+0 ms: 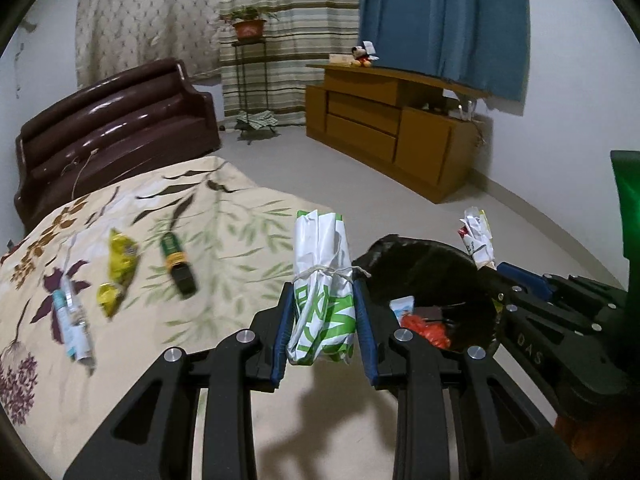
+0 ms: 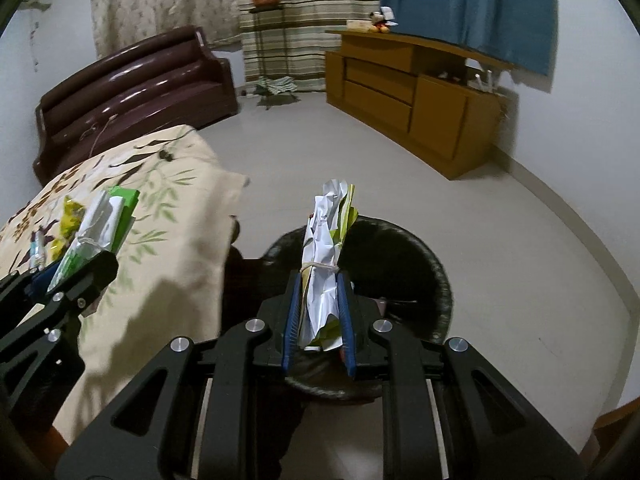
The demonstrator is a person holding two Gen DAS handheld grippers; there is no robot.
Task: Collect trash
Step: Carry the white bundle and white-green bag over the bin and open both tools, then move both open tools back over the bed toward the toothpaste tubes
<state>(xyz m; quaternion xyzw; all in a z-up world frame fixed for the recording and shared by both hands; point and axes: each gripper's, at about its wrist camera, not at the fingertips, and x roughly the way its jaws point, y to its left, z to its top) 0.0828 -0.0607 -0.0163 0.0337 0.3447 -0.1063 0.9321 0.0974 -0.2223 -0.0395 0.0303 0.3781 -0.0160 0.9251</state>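
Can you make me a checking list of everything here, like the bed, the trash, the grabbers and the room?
Surface: floral cream bedspread.
Job's things: black round trash bin holding scraps; white-and-green tied paper bundle; crumpled white paper bundle.
Clutter: yellow snack wrapper, green-and-black tube, clear plastic wrapper on the bedspread.
Grippers: left gripper shut on the white-and-green bundle; right gripper shut on the crumpled bundle over the bin.
Cables: nothing seen.
Surroundings: brown sofa, wooden cabinet.

The embossed letters "D A S" stand on the black plastic arm of the right tool (image 1: 490, 266). Large green characters cover the white tied-up plastic bag (image 1: 322, 308), but they are too crumpled to read.
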